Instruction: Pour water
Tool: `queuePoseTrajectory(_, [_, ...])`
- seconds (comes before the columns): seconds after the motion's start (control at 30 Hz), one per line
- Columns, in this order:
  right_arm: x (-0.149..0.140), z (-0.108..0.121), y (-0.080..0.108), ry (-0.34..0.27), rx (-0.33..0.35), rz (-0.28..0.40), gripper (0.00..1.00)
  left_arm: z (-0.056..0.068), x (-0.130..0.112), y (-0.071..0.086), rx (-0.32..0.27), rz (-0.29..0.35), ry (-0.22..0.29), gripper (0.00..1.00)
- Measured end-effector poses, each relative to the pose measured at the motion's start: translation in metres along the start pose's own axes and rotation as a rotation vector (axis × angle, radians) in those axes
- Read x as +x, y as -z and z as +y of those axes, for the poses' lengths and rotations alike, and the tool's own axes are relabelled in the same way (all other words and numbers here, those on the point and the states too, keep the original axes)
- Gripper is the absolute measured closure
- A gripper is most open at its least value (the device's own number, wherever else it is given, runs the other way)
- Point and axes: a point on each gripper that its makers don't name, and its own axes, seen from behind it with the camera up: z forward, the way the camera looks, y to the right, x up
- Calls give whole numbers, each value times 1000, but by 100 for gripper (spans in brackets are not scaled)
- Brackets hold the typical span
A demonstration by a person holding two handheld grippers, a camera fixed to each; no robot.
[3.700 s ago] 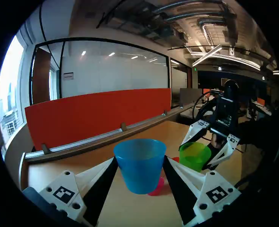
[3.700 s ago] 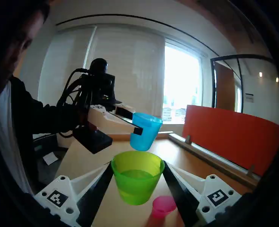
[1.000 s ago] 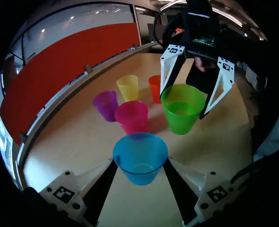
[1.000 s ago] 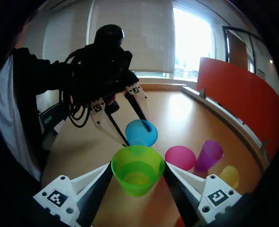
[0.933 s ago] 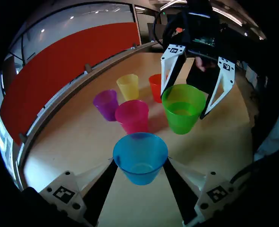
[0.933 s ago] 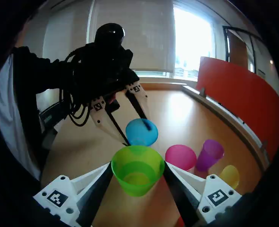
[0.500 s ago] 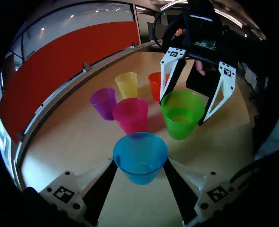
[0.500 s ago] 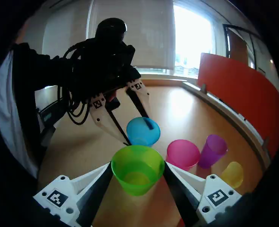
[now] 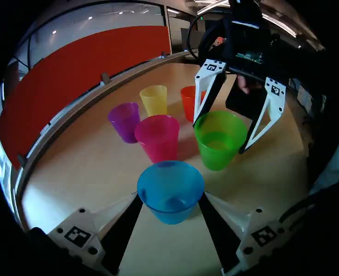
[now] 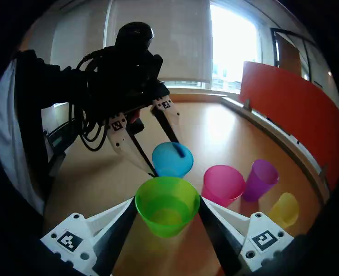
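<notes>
In the left gripper view my left gripper [image 9: 170,202] is shut on a blue cup [image 9: 171,190] held upright over the wooden table [image 9: 96,156]. Across from it my right gripper [image 9: 221,138] grips a green cup [image 9: 219,139] holding a little water. In the right gripper view my right gripper [image 10: 167,216] is shut on that green cup [image 10: 167,205], upright, with water in its bottom. Just beyond it hangs the blue cup [image 10: 172,158] in my left gripper [image 10: 165,158].
A pink cup [image 9: 158,137], a purple cup [image 9: 124,120], a yellow cup [image 9: 154,99] and an orange cup [image 9: 188,102] stand on the table between the grippers and the red partition [image 9: 77,64]. A person's dark sleeve [image 10: 45,92] is behind the left gripper.
Both grippers have sunk slightly closer to the table and the standing cups, each keeping its cup upright. Earlier still, both cups were held high and level.
</notes>
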Motion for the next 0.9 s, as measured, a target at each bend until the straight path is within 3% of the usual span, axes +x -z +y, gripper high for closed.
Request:
queuePoseTrajectory(0.47, [-5,-1,-7,5,2,-14,7,0,-11,3,-2,6,28,15])
queuePoseTrajectory(0.9, [-13,-1,-13,3,1,-27,7,0,-27,1,5,-29,14,16])
